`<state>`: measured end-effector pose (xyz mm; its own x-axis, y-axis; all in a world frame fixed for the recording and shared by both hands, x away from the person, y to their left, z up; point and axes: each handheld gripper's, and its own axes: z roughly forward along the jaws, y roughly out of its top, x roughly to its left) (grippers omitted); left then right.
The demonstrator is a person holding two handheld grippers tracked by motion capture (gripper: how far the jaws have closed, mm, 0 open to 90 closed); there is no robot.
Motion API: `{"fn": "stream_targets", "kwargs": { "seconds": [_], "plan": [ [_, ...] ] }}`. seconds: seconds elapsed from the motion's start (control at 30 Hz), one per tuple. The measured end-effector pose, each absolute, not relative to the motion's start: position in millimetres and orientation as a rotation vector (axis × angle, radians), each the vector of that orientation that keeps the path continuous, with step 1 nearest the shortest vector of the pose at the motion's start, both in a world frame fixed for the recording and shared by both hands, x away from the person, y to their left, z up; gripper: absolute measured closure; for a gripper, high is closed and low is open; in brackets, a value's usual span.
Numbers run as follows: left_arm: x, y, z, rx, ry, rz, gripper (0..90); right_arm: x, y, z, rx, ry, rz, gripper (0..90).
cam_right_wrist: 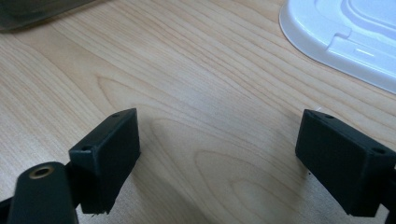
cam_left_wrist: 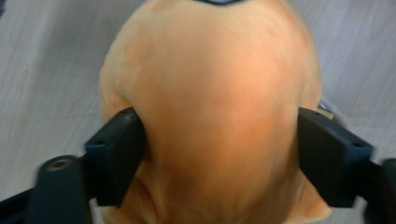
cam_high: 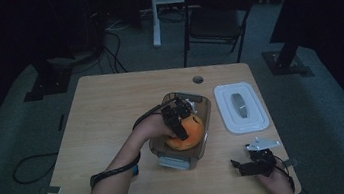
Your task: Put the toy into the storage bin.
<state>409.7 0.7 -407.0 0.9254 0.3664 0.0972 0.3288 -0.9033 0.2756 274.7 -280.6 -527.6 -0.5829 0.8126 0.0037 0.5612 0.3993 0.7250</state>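
Observation:
An orange rounded object [cam_high: 188, 136] sits in a clear plastic container [cam_high: 202, 104] at the middle of the table. My left gripper [cam_high: 180, 126] reaches down into the container, its jaws pressed against both sides of the orange object [cam_left_wrist: 215, 116]. The container's pale inside surface [cam_left_wrist: 42, 70] lies behind it. My right gripper [cam_high: 242, 166] rests low over the wood near the table's front right edge. Its jaws stand wide apart with bare tabletop between them [cam_right_wrist: 219, 154].
A white lid [cam_high: 241, 107] lies flat to the right of the container, its edge [cam_right_wrist: 327, 42] just beyond my right gripper. A round cable hole [cam_high: 198, 79] is at the table's far side. A folding chair [cam_high: 215, 15] stands behind the table.

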Motion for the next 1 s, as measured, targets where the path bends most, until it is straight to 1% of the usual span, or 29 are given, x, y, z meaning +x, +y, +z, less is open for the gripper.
{"fn": "stream_targets", "kwargs": {
  "seconds": [0.1,0.7,1.0],
  "plan": [
    [409,5,-405,2.804,0.548,0.202,17.6,275,-281,-528,1.189,2.311,0.995,13.3],
    [398,37,-384,2.651,0.548,0.217,17.7,275,-281,-528,1.191,2.309,0.995,13.3],
    [390,52,-378,2.634,0.554,0.235,17.7,275,-281,-528,1.193,2.307,0.994,13.3]
  ]
}}
